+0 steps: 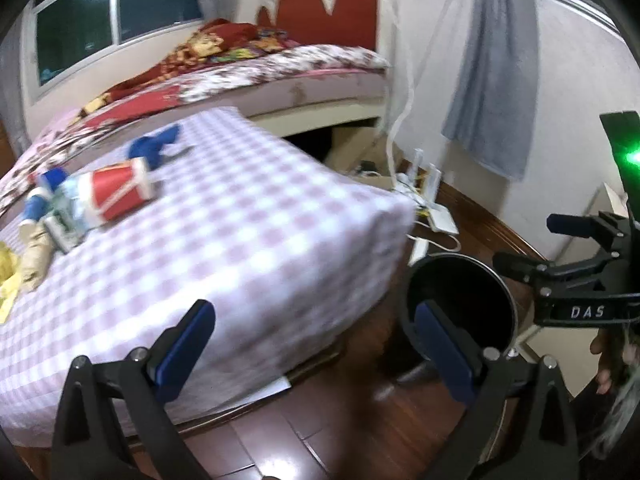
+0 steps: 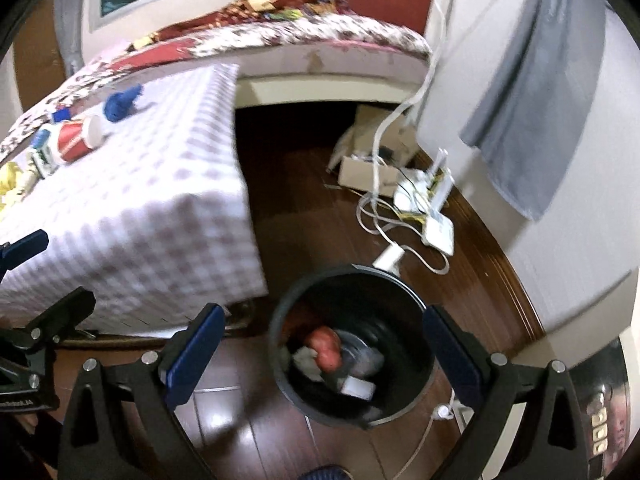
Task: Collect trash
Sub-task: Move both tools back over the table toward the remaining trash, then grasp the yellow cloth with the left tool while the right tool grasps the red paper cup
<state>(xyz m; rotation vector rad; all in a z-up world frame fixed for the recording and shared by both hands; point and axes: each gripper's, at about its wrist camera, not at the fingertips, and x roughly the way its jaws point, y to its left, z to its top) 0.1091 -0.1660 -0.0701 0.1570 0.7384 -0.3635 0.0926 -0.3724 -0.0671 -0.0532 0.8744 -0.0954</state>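
The only text that can be read is the white letters "DAS" on the black body of the right gripper (image 1: 576, 248), seen in the left wrist view; the print on the small packages on the tabletop (image 1: 240, 216) is too blurred to read.

This was a bedroom in a home. A bed (image 1: 280, 76) with a flowery sheet and a red blanket (image 1: 192, 56) stood under the window (image 1: 116, 8). Behind the bed rose a red headboard (image 1: 332, 12). Beside the bed a grey curtain (image 1: 496, 80) hung on the wall. In front of the bed the floor (image 2: 312, 208) was dark wood, with white cables (image 2: 384, 208) lying on it.
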